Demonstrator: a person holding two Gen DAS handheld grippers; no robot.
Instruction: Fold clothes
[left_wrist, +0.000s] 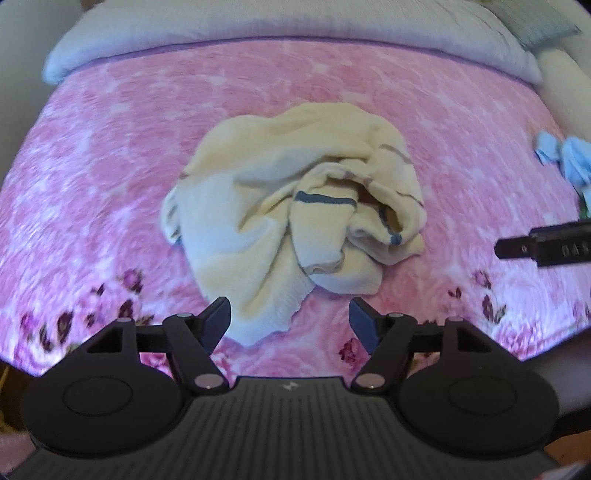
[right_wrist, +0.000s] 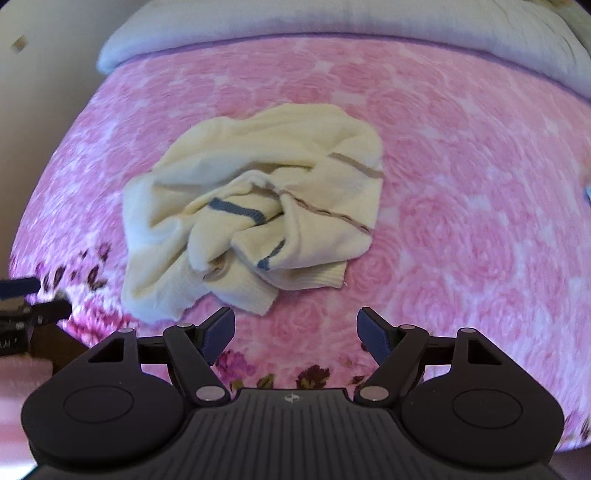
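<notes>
A crumpled cream garment (left_wrist: 291, 206) with blue and brown stripes lies in a heap on the pink bed cover; the right wrist view shows the same garment (right_wrist: 251, 210). My left gripper (left_wrist: 290, 314) hangs open above the heap's near edge, and a cream corner reaches between its fingers without touching the pads. My right gripper (right_wrist: 295, 325) is open over bare cover, just to the right of the heap's near hem, holding nothing. The right gripper's black tip (left_wrist: 543, 245) shows at the right edge of the left wrist view. The left gripper (right_wrist: 22, 295) shows at the left edge of the right wrist view.
The pink rose-patterned cover (left_wrist: 110, 166) spans the bed, with dark flower prints along its near edge. A pale lilac pillow (left_wrist: 258, 26) lies across the far end. A light blue cloth (left_wrist: 565, 158) sits at the bed's right side. The bed's left edge drops to a wall (right_wrist: 33, 110).
</notes>
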